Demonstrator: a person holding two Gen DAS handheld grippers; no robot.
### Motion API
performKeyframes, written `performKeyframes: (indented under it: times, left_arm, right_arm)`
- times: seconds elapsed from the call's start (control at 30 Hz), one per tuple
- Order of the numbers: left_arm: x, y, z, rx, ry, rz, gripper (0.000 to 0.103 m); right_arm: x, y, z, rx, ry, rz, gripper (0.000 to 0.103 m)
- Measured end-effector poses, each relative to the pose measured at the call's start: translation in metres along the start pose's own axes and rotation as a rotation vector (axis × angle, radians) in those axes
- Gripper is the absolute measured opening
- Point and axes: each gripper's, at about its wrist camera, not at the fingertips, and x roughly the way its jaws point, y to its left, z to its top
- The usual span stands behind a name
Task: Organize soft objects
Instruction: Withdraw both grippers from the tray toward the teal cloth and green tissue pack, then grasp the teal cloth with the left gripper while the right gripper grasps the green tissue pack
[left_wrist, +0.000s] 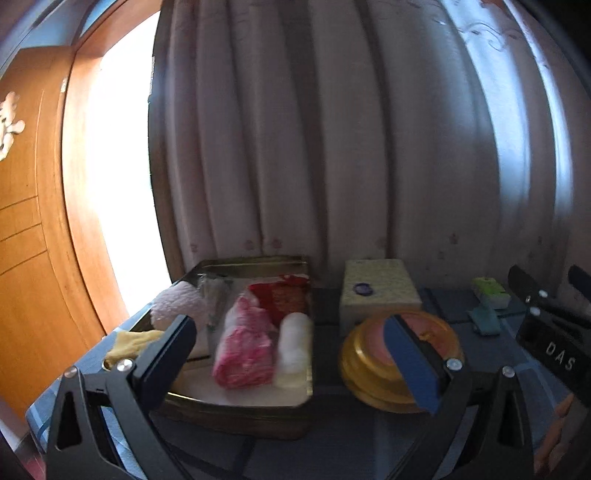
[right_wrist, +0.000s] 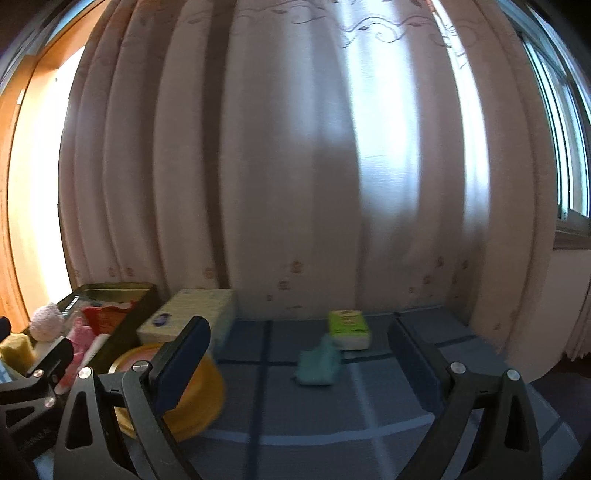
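Note:
A rectangular metal tin (left_wrist: 236, 408) on the blue checked table holds a pink rolled cloth (left_wrist: 245, 350), a white roll (left_wrist: 293, 341) and a red item (left_wrist: 282, 297). A pale pink fluffy ball (left_wrist: 177, 304) and a yellow cloth (left_wrist: 135, 341) lie at its left rim. My left gripper (left_wrist: 291, 354) is open and empty in front of the tin. A teal cloth (right_wrist: 318, 363) and a green-topped tissue pack (right_wrist: 349, 328) lie on the table. My right gripper (right_wrist: 301, 365) is open and empty, with the teal cloth between and beyond its fingers. It also shows in the left wrist view (left_wrist: 550, 291).
A round yellow tin (left_wrist: 399, 363) with a pink lid stands right of the metal tin, also seen in the right wrist view (right_wrist: 184, 391). A pale yellow-green box (left_wrist: 378, 290) sits behind it. A curtain (right_wrist: 295, 147) hangs along the table's far edge. A wooden door (left_wrist: 33, 221) is at left.

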Motion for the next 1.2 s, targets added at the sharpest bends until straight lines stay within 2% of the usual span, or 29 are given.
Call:
performKeyframes:
  times: [0.37, 0.6, 0.8, 1.0, 1.2]
  left_arm:
    - [-0.007, -0.046, 0.002, 0.085, -0.012, -0.058, 0.103]
    - [-0.010, -0.083, 0.002, 0.144, -0.018, -0.095, 0.103]
    - [-0.010, -0.115, 0.003, 0.187, -0.002, -0.155, 0.103]
    - [-0.004, -0.152, 0.004, 0.210, 0.049, -0.223, 0.103]
    - [0.004, -0.193, 0.007, 0.253, 0.083, -0.292, 0.101]
  right_arm:
    - [0.009, -0.055, 0.005, -0.087, -0.038, -0.070, 0.099]
    - [0.020, -0.079, 0.008, -0.103, -0.031, -0.065, 0.099]
    - [0.028, -0.105, 0.011, -0.054, -0.032, -0.088, 0.099]
    - [0.033, -0.130, 0.013, -0.005, -0.038, -0.141, 0.099]
    - [0.038, -0.146, 0.012, 0.057, -0.004, -0.176, 0.099]
